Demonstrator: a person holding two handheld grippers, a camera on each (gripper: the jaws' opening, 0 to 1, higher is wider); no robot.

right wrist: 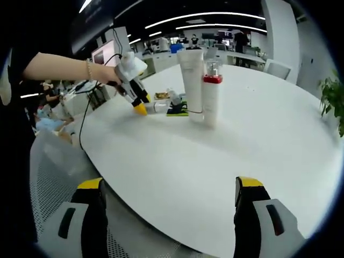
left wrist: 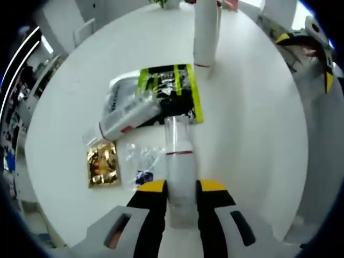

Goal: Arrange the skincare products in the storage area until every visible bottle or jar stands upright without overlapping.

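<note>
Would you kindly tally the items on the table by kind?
Tube: 1
Pump bottle: 1
Lying bottles: 2, one in the left hand-held gripper
Sachets: 4
Total: 8

Around my work, an open office and some flat packets on the white counter point(left wrist: 258, 140).

A black and lime-green packet point(left wrist: 177, 88) lies flat near the counter's middle, with a clear plastic wrapper point(left wrist: 121, 86) overlapping its edge. Nearer to me I see a small gold foil sachet point(left wrist: 103, 165) lying flat, and just beside it a crumpled clear wrapper point(left wrist: 141, 160) with a bit of blue print. Beyond the counter's far rim stands a leafy green plant point(right wrist: 334, 97). Long ceiling light strips point(right wrist: 215, 15) run above rows of distant desks point(right wrist: 236, 54), and a grey mesh chair point(right wrist: 59, 161) sits just beside the counter's near rim.
</note>
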